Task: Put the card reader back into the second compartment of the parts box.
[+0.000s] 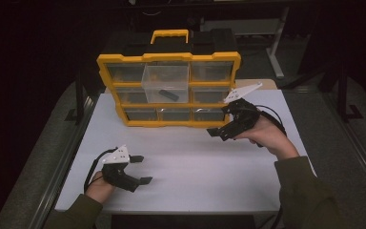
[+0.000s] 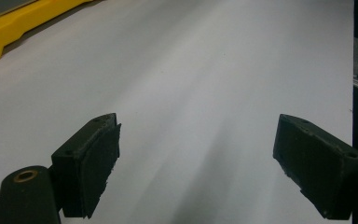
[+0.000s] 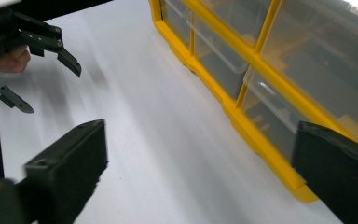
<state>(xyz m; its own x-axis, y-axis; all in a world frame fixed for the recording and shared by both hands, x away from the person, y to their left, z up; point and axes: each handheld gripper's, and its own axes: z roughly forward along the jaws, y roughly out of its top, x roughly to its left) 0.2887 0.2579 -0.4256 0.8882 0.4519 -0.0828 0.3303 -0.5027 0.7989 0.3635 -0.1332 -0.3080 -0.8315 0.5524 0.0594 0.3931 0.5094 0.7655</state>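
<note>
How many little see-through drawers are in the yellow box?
9, in three rows of three in the yellow box. The top middle drawer is pulled out, with a dark thing inside.

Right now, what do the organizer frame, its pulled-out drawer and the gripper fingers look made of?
Organizer frame: yellow moulded plastic, slightly glossy, by its rounded corners. Pulled-out drawer: clear plastic; a dark item shows through it. Fingers: matte black, probably plastic with rubbery pads, from their dull, rough-edged faces.

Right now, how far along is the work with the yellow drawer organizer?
Done: one clear plastic drawer of the yellow drawer organizer stands pulled out, a small dark object inside. In hand: nothing; right gripper and left gripper are open, empty. Left: probably pushing that drawer in.
</note>
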